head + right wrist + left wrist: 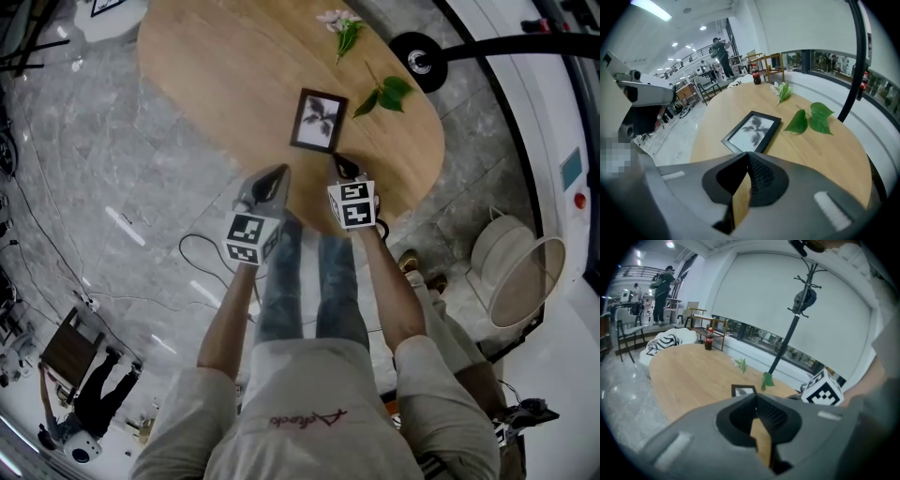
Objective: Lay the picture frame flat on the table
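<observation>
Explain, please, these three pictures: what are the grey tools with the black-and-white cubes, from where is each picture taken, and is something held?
There is no robot here. A person holds one tool in each hand: the left hand-held gripper and the right hand-held gripper. The marker cube on each is part of it. The head view looks down from a camera on the person's head. The two gripper views each look along that tool's own jaws. On the oval wooden table a picture frame lies flat, face up, with green leaves and a flower sprig beyond it. Both pairs of jaws are closed with nothing between them, so nothing is held.
</observation>
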Available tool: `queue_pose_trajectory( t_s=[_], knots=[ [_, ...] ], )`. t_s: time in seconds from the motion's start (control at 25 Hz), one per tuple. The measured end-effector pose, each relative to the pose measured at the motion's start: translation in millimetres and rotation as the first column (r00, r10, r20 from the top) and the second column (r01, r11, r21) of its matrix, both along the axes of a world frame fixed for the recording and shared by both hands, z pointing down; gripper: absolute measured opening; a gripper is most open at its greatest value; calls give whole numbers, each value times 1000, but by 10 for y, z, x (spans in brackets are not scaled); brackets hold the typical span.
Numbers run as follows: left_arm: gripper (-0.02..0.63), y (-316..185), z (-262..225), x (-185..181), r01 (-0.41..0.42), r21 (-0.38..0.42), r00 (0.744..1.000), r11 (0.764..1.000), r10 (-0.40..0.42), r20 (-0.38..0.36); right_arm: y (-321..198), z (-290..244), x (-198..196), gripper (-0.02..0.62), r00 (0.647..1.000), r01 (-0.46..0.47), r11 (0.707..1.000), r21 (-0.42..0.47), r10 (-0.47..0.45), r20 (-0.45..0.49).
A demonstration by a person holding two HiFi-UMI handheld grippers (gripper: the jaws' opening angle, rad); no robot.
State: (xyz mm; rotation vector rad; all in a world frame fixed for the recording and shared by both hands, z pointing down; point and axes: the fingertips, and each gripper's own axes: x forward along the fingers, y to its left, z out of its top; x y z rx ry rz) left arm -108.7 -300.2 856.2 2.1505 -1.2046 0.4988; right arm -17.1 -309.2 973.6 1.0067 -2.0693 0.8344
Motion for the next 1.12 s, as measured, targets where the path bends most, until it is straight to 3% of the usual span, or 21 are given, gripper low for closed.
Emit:
queue_pose_trajectory(
  t_s=[0.28,0.48,0.76,1.12],
  knots=[
    [0,7,-480,112,-27,39,1000,999,27,4,24,-819,45,3,999,-20,996,90,16,44],
    [0,38,-995,255,-41,77,999,996,41,1,-4,-1628,160,3,995,-52,976,212,32,95],
    [0,114,-1808,488,-85,151,996,985,84,15,163,-2696,309,3,984,-122,950,288,78,157],
    [0,272,-2737,537,-76,237,997,968,77,5,438,-3767,479,3,967,-203,911,358,129,220]
  ],
)
